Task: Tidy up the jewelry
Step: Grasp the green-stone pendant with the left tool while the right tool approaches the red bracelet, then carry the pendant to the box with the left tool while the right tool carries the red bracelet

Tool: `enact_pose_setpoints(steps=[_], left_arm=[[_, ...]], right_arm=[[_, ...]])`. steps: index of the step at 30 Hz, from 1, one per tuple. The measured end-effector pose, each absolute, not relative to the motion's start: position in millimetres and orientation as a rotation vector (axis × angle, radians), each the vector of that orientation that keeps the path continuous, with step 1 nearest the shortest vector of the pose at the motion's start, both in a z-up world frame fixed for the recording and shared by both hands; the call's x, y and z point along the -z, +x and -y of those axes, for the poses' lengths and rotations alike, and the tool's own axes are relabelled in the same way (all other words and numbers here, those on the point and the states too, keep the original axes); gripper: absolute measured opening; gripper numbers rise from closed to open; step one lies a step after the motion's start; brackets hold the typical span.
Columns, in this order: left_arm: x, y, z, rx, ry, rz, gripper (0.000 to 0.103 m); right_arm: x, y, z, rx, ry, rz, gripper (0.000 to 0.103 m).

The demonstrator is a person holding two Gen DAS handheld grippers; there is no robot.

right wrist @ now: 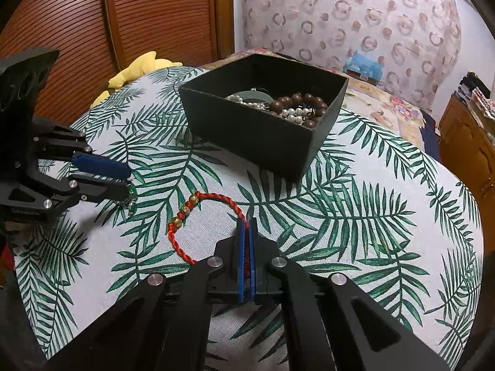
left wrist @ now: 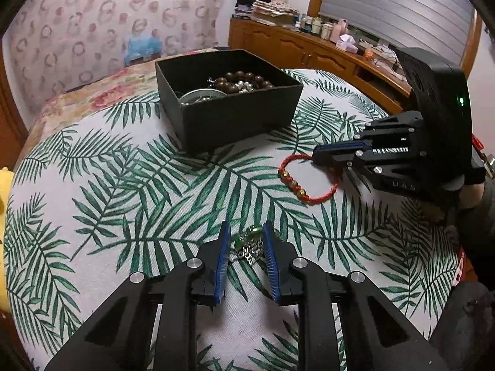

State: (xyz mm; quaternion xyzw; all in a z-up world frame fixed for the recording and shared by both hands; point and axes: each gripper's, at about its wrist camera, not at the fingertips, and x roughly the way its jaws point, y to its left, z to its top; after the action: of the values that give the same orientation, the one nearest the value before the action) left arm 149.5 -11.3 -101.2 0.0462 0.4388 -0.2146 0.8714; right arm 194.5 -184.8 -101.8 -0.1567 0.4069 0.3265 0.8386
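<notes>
A black open box [left wrist: 229, 114] sits on the palm-leaf cloth and holds brown bead bracelets [left wrist: 244, 82] and pearls [right wrist: 294, 113]. A red cord bracelet [left wrist: 304, 182] with gold beads lies on the cloth to the box's right. My right gripper [right wrist: 246, 225] is shut on its cord; it also shows in the left wrist view [left wrist: 318, 156]. My left gripper [left wrist: 246, 232] is open around a green and silver jewelry piece [left wrist: 250, 244] on the cloth; it shows in the right wrist view [right wrist: 126, 179] with the piece [right wrist: 131, 199] at its tips.
The palm-leaf cloth [left wrist: 123, 201] covers a round table. A wooden dresser [left wrist: 309, 52] with bottles and stacked cloth stands behind on the right. A yellow soft object [right wrist: 139, 68] lies at the table's far left edge, before a wooden slatted door [right wrist: 92, 15].
</notes>
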Motion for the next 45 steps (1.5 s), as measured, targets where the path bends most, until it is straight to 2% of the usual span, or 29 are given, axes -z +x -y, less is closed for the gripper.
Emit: enact_pose_setpoints(steps=[3,5,7,18,38,45], left_arm=[[104,149,11,0.436,0.105,-0.917,0.019],[104,150,11,0.427,0.107,-0.914,0.008],[104,150,13,0.437,0.101,-0.912,0.006],[77,159,5,0.371,0.061,-0.812,0.005],[13,201,-4,0.282,0.100,-0.668,0.005],[5,218,-4,0.264,0.100,-0.654,0.005]], right_arm=[[102,194,185,-0.690,-0.333,-0.860,0.003],[102,194,185,-0.691,-0.332,-0.861,0.003],[102,194,185,-0.691,-0.329,-0.859,0.003],[83,198,191,-0.674,-0.312,-0.815,0.003],[-9,231,185,-0.663,-0.290,-0.573,0.003],[-13,255,180,-0.658,-0.261,-0.560,0.003]])
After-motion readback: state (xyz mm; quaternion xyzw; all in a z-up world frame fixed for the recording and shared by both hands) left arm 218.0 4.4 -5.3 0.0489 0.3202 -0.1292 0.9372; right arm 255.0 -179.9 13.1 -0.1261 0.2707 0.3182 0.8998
